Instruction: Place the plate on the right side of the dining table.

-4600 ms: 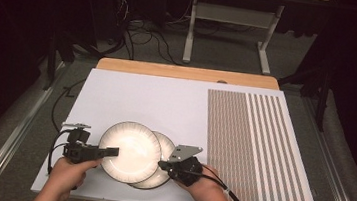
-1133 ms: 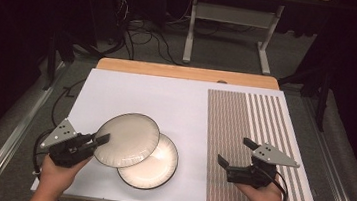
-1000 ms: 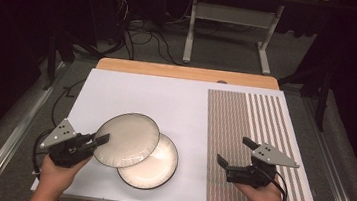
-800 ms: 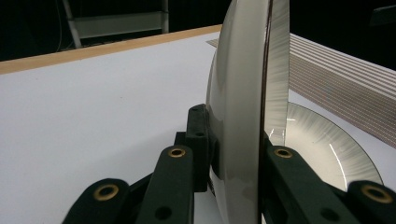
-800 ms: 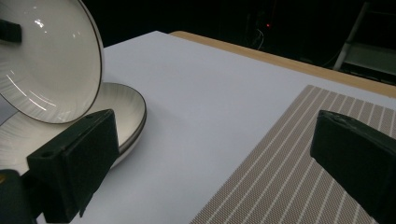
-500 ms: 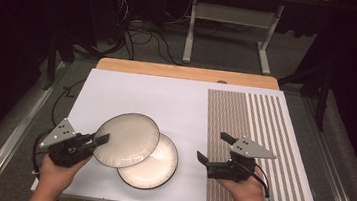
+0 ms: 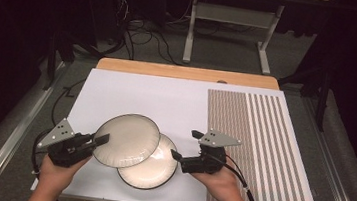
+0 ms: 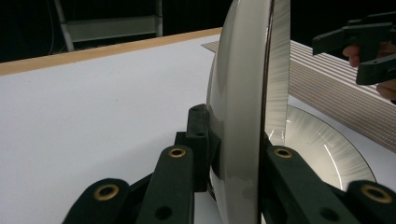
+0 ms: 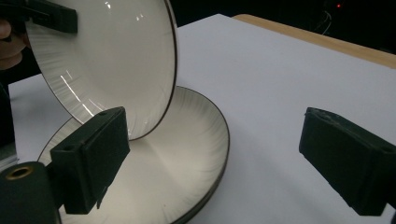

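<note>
Two cream plates with dark rims overlap at the front of the white tabletop (image 7: 166, 99). The upper plate (image 7: 127, 140) is tilted, and my left gripper (image 7: 93, 141) is shut on its left rim. The left gripper view shows that plate (image 8: 243, 93) edge-on between the pads of my left gripper (image 8: 233, 156). The lower plate (image 7: 154, 171) lies flat. My right gripper (image 7: 185, 144) stands open just off its right edge. Its jaws have just been closing a little, and nothing is between them. In the right gripper view, my right gripper (image 9: 219, 161) faces the lower plate (image 9: 187, 154) and the tilted plate (image 9: 112, 60).
A brown-striped panel (image 7: 258, 139) covers the right part of the table. A wooden strip (image 7: 184, 72) runs along the far edge. Beyond it stand a metal stand (image 7: 230, 20) and floor cables (image 7: 138, 31). Bare white surface lies behind the plates.
My right gripper has moved left, from over the striped panel to the lower plate's right edge. The left gripper has kept the tilted plate still.
</note>
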Demonstrator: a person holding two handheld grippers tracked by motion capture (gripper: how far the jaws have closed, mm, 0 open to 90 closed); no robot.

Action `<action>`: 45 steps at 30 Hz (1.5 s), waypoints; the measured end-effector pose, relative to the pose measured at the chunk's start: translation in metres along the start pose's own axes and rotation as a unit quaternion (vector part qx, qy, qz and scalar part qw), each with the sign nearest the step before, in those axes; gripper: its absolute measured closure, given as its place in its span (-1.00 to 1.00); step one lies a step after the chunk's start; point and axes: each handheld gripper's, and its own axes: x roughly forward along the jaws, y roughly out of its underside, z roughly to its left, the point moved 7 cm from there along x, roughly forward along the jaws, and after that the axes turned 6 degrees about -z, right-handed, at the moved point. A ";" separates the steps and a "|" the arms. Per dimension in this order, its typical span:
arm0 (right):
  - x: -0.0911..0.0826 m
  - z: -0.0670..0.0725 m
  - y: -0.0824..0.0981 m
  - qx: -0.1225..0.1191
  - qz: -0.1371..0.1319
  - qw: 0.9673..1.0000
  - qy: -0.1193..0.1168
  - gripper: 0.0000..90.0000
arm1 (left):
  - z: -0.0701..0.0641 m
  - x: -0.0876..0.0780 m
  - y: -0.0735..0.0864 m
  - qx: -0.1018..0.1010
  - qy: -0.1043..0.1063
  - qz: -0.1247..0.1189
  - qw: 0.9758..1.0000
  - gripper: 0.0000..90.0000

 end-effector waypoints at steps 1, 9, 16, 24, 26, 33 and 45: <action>0.004 0.003 0.000 0.001 0.002 1.000 -0.006 -0.78 | 0.000 0.000 0.000 0.000 0.000 0.000 1.000 0.76; 0.027 0.015 0.000 0.007 0.015 0.999 -0.029 -0.65 | -0.002 0.002 0.001 0.003 0.009 0.000 1.000 0.76; 0.043 0.022 0.002 0.007 0.020 0.999 -0.044 -0.56 | -0.001 0.002 0.001 0.002 0.011 0.000 1.000 0.75; 0.059 0.028 0.000 0.013 0.020 0.998 -0.053 -0.23 | 0.000 0.002 0.001 0.001 0.012 0.000 1.000 0.75; 0.062 0.029 -0.001 0.013 0.015 0.998 -0.054 -0.12 | 0.000 0.002 0.001 0.003 0.010 0.001 1.000 0.75; 0.070 0.029 -0.001 0.026 0.011 0.998 -0.056 0.17 | 0.000 0.002 0.001 0.002 0.011 0.000 1.000 0.75; 0.074 0.028 0.002 0.052 0.013 0.997 -0.059 0.70 | -0.001 0.001 0.002 0.001 0.009 -0.001 1.000 0.75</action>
